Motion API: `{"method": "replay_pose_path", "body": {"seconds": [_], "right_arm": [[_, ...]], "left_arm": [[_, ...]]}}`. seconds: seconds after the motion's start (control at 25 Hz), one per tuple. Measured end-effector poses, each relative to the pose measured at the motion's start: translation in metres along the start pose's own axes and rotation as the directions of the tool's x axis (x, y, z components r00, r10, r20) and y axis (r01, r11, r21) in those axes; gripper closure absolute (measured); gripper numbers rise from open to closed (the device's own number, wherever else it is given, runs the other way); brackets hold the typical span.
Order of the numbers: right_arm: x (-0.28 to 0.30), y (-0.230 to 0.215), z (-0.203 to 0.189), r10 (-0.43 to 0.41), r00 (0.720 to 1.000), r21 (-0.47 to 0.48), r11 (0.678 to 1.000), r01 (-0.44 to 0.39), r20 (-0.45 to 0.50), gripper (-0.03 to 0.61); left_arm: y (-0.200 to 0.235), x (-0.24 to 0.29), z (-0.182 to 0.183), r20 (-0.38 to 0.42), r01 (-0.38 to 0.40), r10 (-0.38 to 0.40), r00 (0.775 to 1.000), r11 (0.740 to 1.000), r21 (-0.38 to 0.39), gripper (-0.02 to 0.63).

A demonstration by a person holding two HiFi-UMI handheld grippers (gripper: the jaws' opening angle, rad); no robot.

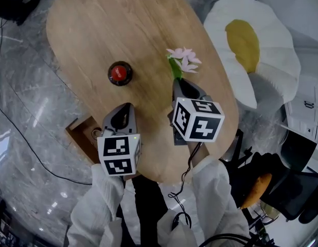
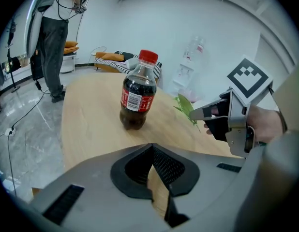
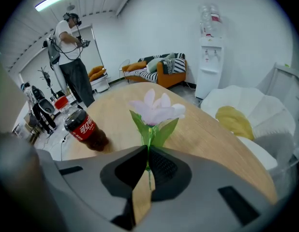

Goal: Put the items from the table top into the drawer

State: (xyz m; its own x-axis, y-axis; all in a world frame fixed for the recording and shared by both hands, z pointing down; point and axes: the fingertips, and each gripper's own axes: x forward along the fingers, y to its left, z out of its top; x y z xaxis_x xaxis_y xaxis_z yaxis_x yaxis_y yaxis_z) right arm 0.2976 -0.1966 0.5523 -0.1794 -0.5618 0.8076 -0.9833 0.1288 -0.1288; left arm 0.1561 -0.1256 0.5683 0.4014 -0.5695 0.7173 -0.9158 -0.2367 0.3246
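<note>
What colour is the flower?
The flower is pale pink; it shows clearest in the right gripper view.

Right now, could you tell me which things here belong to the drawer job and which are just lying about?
For the job: flower, held by the right gripper; cola bottle; drawer; table.
Just lying about: fried-egg cushion; water dispenser; sofa.

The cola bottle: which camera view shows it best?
The left gripper view. There the cola bottle stands whole and upright near the middle, with label and red cap clear. The head view looks down on it, so mostly the cap shows. The right gripper view shows it small, at the left.
</note>
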Motion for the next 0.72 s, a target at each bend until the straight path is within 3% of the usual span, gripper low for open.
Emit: {"method": "replay_pose_path", "body": {"seconds": [0.72], "right_arm": [[-0.062,0.116,-0.075,0.026,1.0,0.058,0.998,-0.026,-0.003,0.506]], "left_arm": [[0.062,-0.104,-0.038,0.005,-0.006,0.006,1.0,0.998,0.06,0.62]]}}
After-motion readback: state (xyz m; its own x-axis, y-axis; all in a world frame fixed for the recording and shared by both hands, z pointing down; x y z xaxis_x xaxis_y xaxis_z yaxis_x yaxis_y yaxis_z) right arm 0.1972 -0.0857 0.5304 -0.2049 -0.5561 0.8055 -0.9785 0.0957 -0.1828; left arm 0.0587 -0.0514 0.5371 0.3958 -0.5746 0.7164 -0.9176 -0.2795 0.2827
